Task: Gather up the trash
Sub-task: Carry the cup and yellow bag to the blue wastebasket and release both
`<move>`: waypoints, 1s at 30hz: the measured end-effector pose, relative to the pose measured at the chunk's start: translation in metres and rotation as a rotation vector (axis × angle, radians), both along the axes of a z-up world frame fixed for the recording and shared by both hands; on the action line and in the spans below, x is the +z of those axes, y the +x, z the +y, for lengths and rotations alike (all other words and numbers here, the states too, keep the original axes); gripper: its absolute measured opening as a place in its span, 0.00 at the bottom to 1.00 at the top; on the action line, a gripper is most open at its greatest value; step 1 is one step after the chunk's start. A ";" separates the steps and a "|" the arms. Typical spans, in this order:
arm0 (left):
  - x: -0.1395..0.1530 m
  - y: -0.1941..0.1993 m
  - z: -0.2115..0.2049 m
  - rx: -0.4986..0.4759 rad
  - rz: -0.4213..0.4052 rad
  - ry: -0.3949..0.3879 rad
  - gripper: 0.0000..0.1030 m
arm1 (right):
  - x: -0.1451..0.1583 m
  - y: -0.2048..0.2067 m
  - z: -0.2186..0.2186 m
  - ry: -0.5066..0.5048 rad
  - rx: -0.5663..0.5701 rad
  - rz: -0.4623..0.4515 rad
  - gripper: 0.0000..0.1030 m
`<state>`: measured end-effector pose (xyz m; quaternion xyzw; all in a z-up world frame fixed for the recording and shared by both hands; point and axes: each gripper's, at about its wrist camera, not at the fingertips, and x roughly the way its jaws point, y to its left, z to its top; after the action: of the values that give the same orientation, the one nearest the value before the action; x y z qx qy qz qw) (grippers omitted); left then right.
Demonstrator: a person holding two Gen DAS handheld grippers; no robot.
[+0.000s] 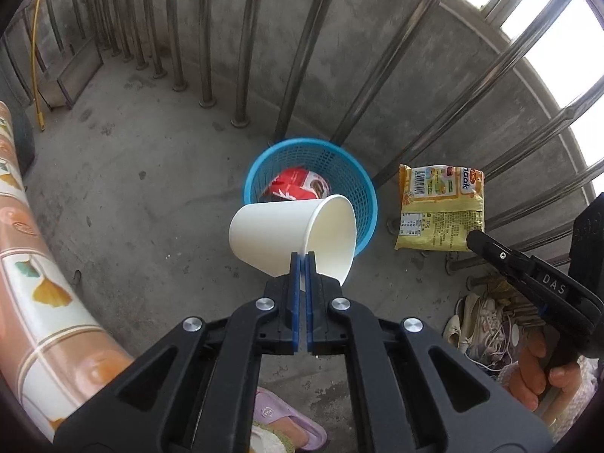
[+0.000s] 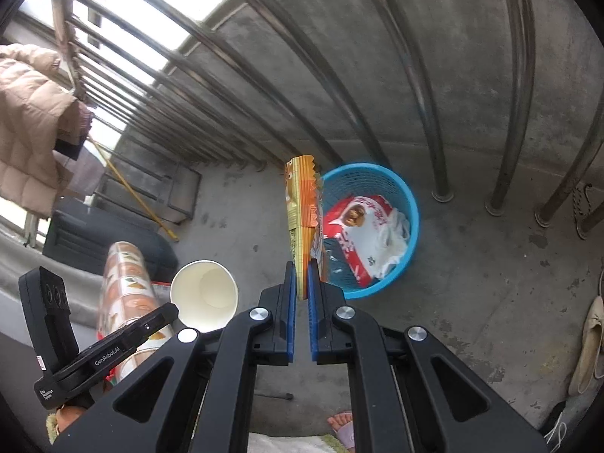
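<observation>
Right, paper cup [image 1: 290,238] mid-frame, pinched at its rim by left tongs [image 1: 303,255], tipped sideways over the blue basket [image 1: 362,188]. Right tongs [image 2: 302,264] clamped on yellow snack packet [image 2: 304,219], beside the basket rim. Best: centre each over the opening, then release, cup first.

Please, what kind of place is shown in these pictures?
Probably a home balcony: bare concrete floor and low wall, steel railing bars open to daylight, a padded jacket hanging on the rails, and shoes on the floor.
</observation>
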<state>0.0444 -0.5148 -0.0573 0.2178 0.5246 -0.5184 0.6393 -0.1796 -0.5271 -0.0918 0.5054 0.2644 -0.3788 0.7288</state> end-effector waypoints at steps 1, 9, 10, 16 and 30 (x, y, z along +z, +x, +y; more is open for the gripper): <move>-0.009 -0.001 -0.012 -0.002 0.002 0.023 0.01 | -0.009 0.001 -0.006 0.012 -0.012 0.017 0.06; -0.074 -0.011 -0.093 -0.041 0.086 0.108 0.09 | -0.070 0.026 -0.065 0.089 -0.031 0.115 0.09; -0.084 -0.010 -0.099 -0.048 0.100 0.133 0.30 | -0.081 0.032 -0.075 0.105 -0.034 0.138 0.10; -0.088 0.006 -0.094 0.071 0.161 0.115 0.49 | -0.133 0.043 -0.095 0.208 -0.050 0.191 0.28; -0.012 0.028 -0.048 0.096 0.044 -0.029 0.57 | -0.104 0.026 -0.068 0.145 -0.058 0.139 0.46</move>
<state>0.0728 -0.5625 -0.0694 0.1716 0.5408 -0.4992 0.6549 -0.1540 -0.5946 -0.1957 0.5365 0.3262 -0.4140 0.6590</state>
